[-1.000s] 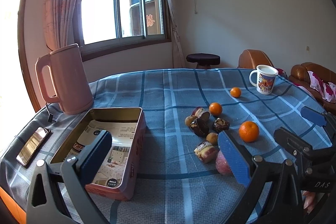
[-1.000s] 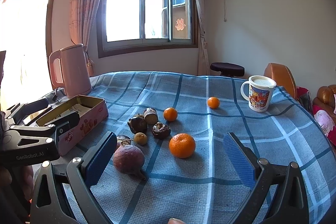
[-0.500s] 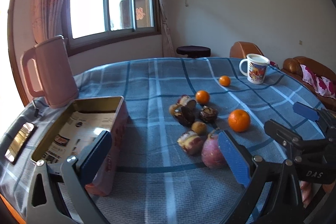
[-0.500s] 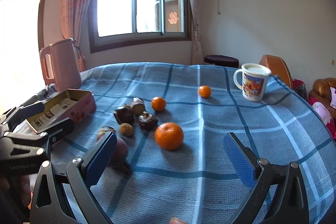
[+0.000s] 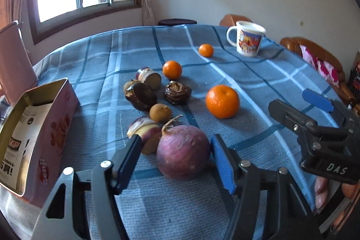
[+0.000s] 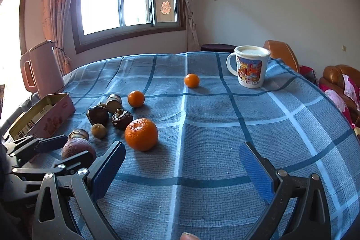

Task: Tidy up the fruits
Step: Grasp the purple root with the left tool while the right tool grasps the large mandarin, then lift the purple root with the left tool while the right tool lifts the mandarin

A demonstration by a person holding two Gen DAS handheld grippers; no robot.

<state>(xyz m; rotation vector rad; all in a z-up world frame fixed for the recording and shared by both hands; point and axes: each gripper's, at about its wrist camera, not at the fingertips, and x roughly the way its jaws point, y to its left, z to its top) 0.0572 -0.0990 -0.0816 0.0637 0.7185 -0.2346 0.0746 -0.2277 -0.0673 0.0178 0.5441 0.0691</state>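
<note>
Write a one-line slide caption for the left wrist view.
Left tool closing around a purple root on the blue checked cloth, pink tin alongside.

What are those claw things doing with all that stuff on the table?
A person holds a gripper in each hand and is sorting the fruit on the blue checked cloth. The left gripper is closing around a big purple round root; one pad is at its side, the other has not reached it. The right gripper is open, holding nothing, near the biggest orange. The open pink tin waits beside them. Nothing is lifted yet.
</note>
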